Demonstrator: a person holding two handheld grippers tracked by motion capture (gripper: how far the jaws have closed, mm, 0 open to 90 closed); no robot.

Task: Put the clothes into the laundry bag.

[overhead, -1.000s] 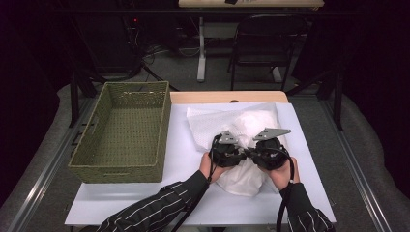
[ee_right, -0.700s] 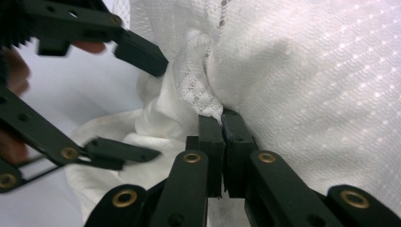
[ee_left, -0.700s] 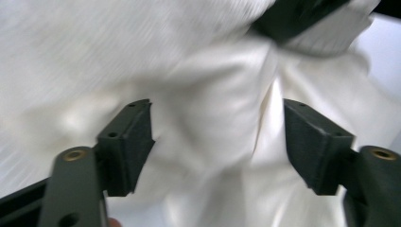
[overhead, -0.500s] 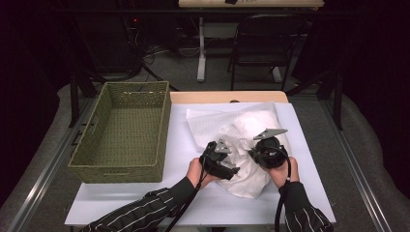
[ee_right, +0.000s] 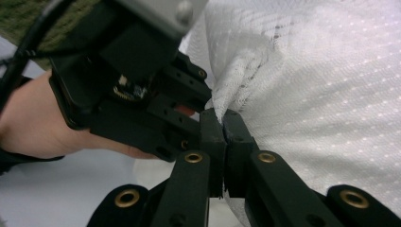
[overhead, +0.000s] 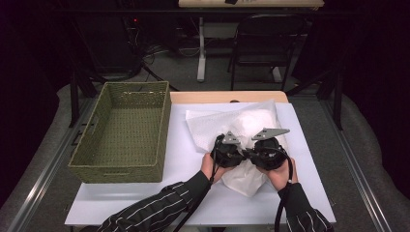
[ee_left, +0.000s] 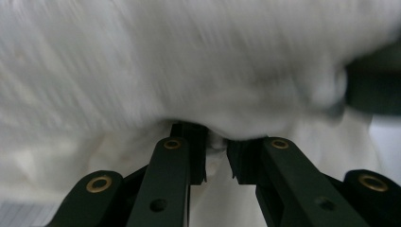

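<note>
A rumpled white cloth (overhead: 251, 123) lies on the white table (overhead: 179, 150), right of centre. Both grippers sit side by side on its near part. My right gripper (ee_right: 223, 116) is shut on a bunched fold of the dotted white cloth (ee_right: 321, 85). Directly left of it, almost touching, is the left gripper (overhead: 227, 151), beside the right gripper (overhead: 267, 152). In the blurred left gripper view, my left gripper (ee_left: 216, 138) has its jaws drawn close, with white cloth (ee_left: 189, 71) packed into the narrow gap between them.
An empty olive woven basket (overhead: 121, 171) stands on the table's left side. A wooden strip (overhead: 227, 96) runs along the table's far edge. Beyond it stand a dark chair (overhead: 268, 43) and table legs on the floor.
The left gripper swung out to the lower left half a second ago and has come back beside the right one on the cloth. The right gripper has hardly moved.
</note>
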